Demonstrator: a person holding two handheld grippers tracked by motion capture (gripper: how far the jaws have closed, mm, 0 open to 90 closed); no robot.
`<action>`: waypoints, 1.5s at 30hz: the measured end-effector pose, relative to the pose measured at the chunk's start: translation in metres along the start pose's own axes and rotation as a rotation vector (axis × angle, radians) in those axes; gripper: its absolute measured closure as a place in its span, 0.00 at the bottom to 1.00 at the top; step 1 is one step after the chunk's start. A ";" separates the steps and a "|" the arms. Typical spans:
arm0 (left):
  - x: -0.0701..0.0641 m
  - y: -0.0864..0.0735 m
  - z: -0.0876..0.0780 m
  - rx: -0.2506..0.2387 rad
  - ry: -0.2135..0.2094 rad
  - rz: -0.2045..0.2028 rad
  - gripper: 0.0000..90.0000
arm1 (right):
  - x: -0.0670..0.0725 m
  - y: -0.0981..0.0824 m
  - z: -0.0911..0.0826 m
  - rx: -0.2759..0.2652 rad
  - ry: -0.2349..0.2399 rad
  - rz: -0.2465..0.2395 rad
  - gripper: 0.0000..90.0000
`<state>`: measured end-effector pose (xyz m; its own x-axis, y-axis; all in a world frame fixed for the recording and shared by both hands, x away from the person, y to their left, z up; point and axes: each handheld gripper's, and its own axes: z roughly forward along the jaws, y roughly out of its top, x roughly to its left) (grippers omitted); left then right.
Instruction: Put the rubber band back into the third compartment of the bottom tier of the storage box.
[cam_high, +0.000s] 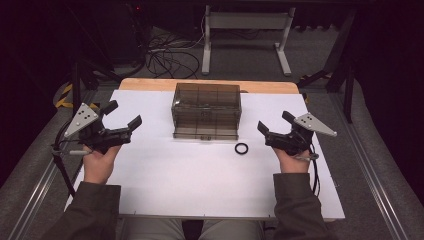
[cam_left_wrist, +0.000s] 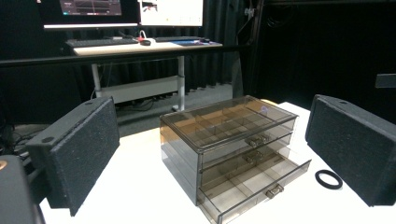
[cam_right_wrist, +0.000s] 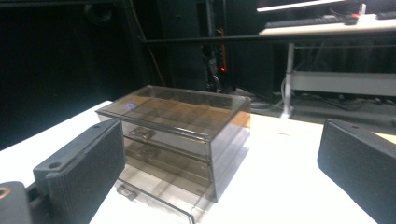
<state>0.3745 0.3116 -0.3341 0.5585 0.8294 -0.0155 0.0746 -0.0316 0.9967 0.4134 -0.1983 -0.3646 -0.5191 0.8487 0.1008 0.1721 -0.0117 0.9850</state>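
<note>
A smoky see-through drawer chest stands at the middle back of the white table; its bottom drawer is pulled out a little. A small black ring lies flat on the table just in front of the chest's right corner, also seen as the ring in the left gripper view. My left gripper is held above the table left of the chest, jaws wide apart and empty. My right gripper hovers right of the chest, open and empty. The chest sits ahead between the right jaws.
A wooden board edge shows behind the white sheet. Beyond the table stands a desk frame with loose cables on the floor. A desk with a keyboard and monitors lies farther back. Metal rails run along both table sides.
</note>
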 end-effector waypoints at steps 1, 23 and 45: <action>0.000 0.000 0.000 0.002 -0.003 0.004 0.04 | 0.001 -0.002 0.004 0.021 -0.010 -0.004 0.03; 0.001 0.002 -0.002 -0.002 -0.008 -0.007 0.05 | -0.002 -0.024 0.026 0.195 -0.033 -0.002 0.49; 0.000 0.001 0.000 0.001 -0.018 -0.003 0.05 | -0.003 -0.055 0.050 0.387 -0.021 -0.029 0.58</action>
<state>0.3750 0.3113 -0.3331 0.5727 0.8195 -0.0196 0.0767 -0.0298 0.9966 0.4477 -0.1737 -0.4265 -0.5118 0.8565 0.0672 0.4628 0.2090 0.8615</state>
